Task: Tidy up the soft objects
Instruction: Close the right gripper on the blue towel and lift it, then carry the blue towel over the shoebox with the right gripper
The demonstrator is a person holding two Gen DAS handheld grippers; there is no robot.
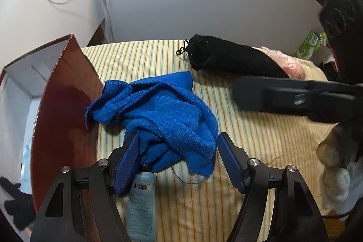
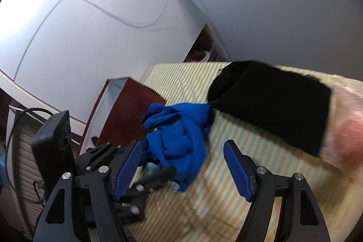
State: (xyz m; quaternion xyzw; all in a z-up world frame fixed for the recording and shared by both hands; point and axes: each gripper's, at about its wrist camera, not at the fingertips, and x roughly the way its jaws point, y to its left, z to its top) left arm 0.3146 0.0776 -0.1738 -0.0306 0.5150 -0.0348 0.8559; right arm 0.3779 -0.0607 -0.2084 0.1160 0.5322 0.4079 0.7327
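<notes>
A crumpled blue towel [image 1: 158, 110] lies on the striped cloth beside a red-brown box [image 1: 65, 96]. My left gripper [image 1: 179, 151] hangs over the towel's near edge with its jaws open and a fold of the towel lying between them. The left pad rests against the fabric. A clear bottle [image 1: 141, 201] pokes out from under the towel. My right gripper [image 2: 181, 167] is open and empty, above the striped cloth to the right of the towel [image 2: 179, 133]. One of its fingers [image 1: 276, 94] shows blurred in the left wrist view. A black drawstring pouch [image 1: 226, 58] lies farther back.
The box is open with a white inside [image 1: 18, 92], standing left of the towel. Pink plastic [image 1: 290, 65] and a green tissue box [image 1: 310, 44] sit behind the pouch [image 2: 272, 106]. Beige plush [image 1: 333, 162] lies at the right edge. White walls with cables rise behind.
</notes>
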